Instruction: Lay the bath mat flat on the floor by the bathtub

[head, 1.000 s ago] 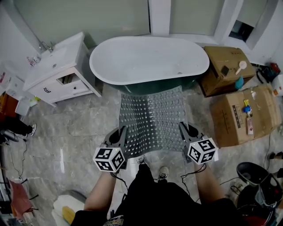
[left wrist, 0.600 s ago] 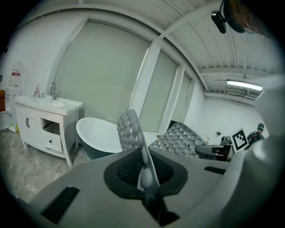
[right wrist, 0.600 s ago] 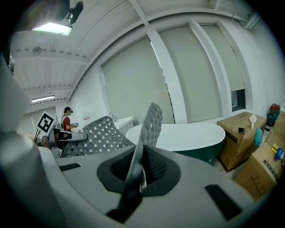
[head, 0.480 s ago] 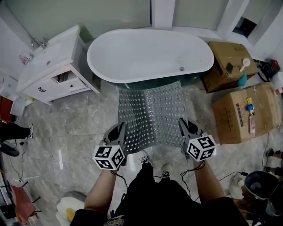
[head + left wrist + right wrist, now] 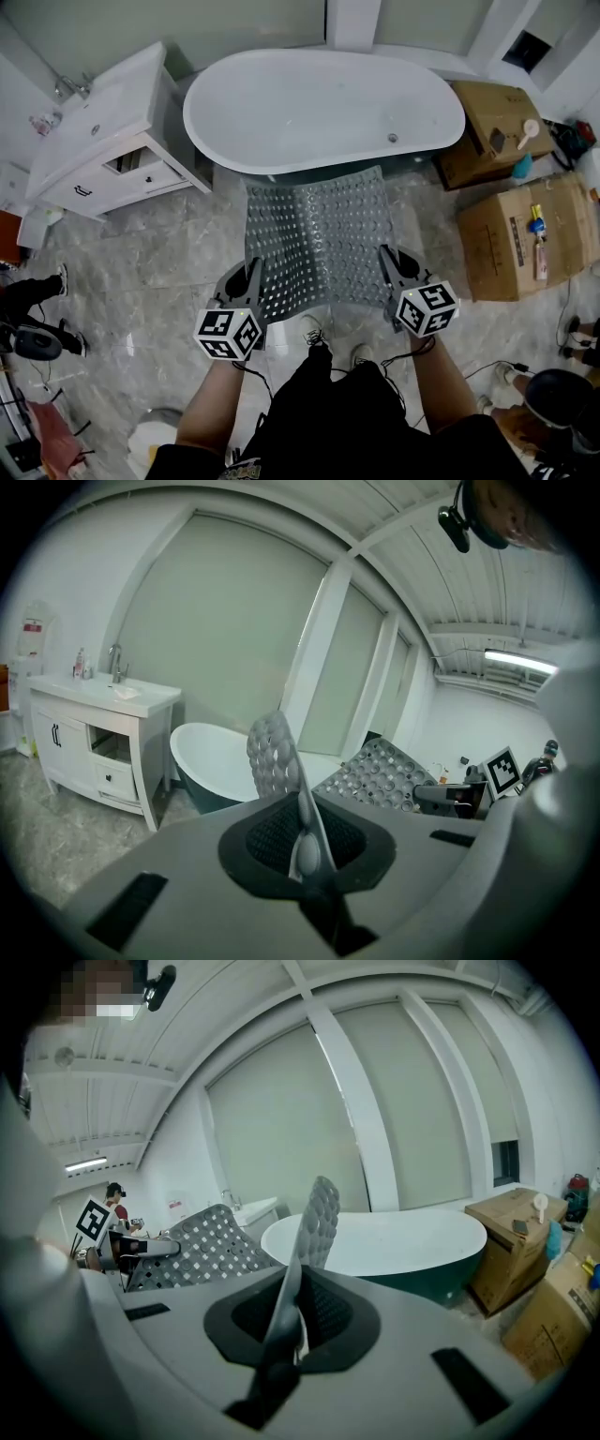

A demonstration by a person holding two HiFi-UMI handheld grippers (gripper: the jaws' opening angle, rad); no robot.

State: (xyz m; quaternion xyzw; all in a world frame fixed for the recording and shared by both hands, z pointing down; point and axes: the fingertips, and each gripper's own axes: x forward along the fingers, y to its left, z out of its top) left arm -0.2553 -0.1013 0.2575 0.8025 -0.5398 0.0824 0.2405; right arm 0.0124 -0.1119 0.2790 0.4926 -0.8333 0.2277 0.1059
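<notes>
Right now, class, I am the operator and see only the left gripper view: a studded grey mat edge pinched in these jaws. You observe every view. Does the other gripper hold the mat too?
Observer: Yes. The right gripper view shows the right gripper with its jaws shut on the other near corner of the grey perforated rubber bath mat.
Operator: Where is its far edge?
Observer: The head view shows it by the dark base of the white oval bathtub, between the white vanity cabinet and brown cardboard boxes.
Operator: Is it flat?
Observer: No. The left gripper and the right hold its near edge above the grey marble floor.
</notes>
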